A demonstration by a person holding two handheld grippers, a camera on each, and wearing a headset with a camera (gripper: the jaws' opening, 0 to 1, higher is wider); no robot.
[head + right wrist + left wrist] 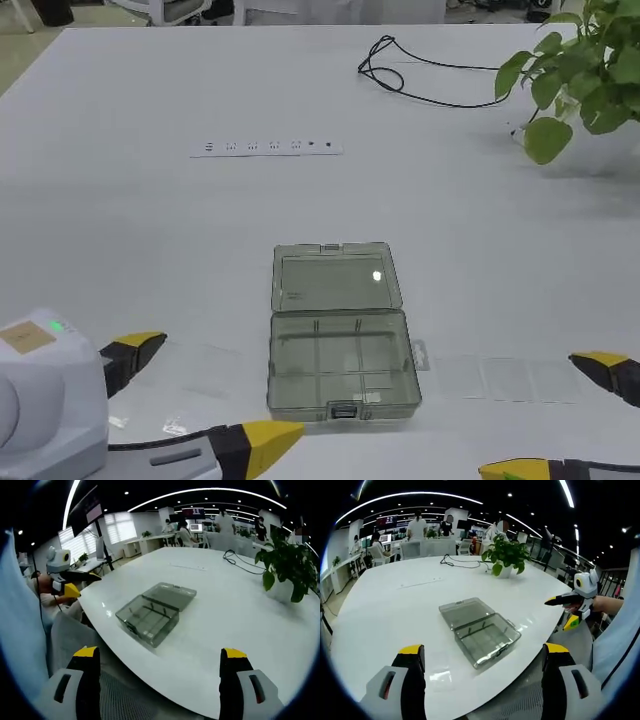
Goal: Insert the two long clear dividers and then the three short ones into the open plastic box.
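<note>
Smoky translucent plastic box (343, 372) open midway on the white counter (300, 90), lid folded flat behind; flat clear divider pieces (505, 380) lying just right of it; left claw (205, 392) and right claw (555, 413) both spread wide, empty, flanking the box. Likely at the first pickup; best to pinch a long piece by one edge, stand it upright, match the wall slots, press evenly without flexing it.
</note>
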